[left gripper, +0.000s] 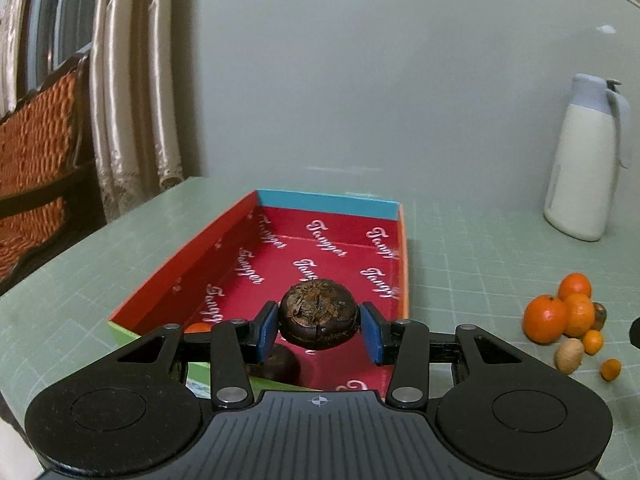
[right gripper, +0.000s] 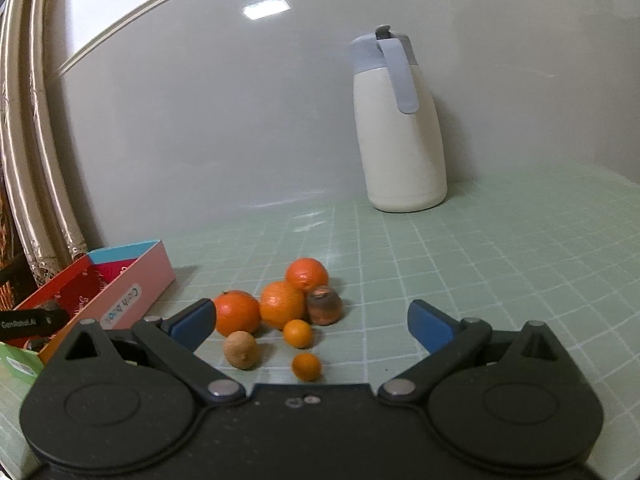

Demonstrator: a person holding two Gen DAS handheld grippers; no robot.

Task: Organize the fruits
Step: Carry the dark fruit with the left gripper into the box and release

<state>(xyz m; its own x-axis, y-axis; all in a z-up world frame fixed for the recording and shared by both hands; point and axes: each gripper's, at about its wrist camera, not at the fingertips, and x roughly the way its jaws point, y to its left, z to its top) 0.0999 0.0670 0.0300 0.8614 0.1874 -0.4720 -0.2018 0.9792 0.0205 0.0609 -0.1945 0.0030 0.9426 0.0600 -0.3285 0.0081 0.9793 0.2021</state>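
Note:
My left gripper (left gripper: pixel 319 326) is shut on a dark brown round fruit (left gripper: pixel 318 316) and holds it above the near end of the red box (left gripper: pixel 240 240). Another dark fruit (left gripper: pixel 276 364) and an orange piece (left gripper: pixel 199 327) lie in the box under the fingers, partly hidden. My right gripper (right gripper: pixel 310 322) is open and empty, just short of a pile of fruit on the green mat: three oranges (right gripper: pixel 282 304), two small kumquats (right gripper: pixel 306 366), a tan kiwi-like fruit (right gripper: pixel 241 349) and a brown fruit (right gripper: pixel 324 305). The pile also shows in the left wrist view (left gripper: pixel 568 314).
A white thermos jug (right gripper: pixel 400 128) with a grey lid stands at the back by the wall. The box (right gripper: pixel 132 292) sits left of the pile. Curtains (left gripper: pixel 132 80) and a wicker chair (left gripper: pixel 36 152) are beyond the table's left edge.

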